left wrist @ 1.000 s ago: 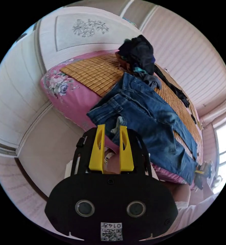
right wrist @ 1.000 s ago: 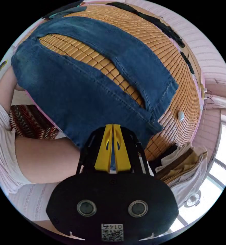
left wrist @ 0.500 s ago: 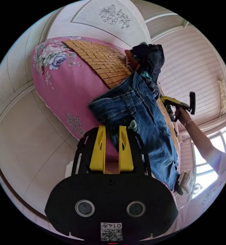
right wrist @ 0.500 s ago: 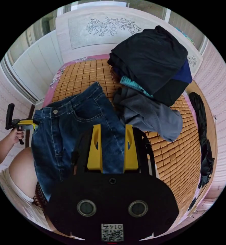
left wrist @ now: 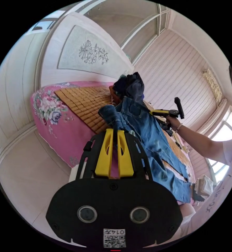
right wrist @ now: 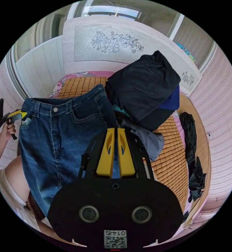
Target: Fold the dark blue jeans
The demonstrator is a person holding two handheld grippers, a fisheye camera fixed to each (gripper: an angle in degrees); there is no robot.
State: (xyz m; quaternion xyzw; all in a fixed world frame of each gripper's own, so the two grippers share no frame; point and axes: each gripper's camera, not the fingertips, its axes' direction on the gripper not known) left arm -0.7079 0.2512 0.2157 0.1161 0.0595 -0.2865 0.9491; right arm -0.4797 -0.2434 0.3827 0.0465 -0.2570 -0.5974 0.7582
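The dark blue jeans (right wrist: 55, 136) lie front side up on the bed, waistband toward the headboard, legs running down to the bed's edge (left wrist: 173, 181). In the left gripper view my left gripper (left wrist: 115, 130) is shut on a bunched fold of the waistband corner, lifted a little off the mat. It also appears in the right gripper view as the left gripper (right wrist: 16, 114), held in a hand at the waist's pocket corner. My right gripper (right wrist: 115, 130) is shut on the opposite hip edge, with denim showing between its jaws. A hand holds the right gripper (left wrist: 163, 113) at that edge.
A bamboo mat (right wrist: 171, 162) covers a bed with a pink floral sheet (left wrist: 55, 123). A pile of dark clothes (right wrist: 144, 94) and a grey garment (right wrist: 152, 143) sit right beside the jeans' waist. A black garment (right wrist: 192, 149) lies along the far side. Pale floor (left wrist: 29, 168) runs below the bed.
Both grippers were open half a second ago and have shut on the two sides of the jeans' waist. The waistband now stands lifted and stretched between them.
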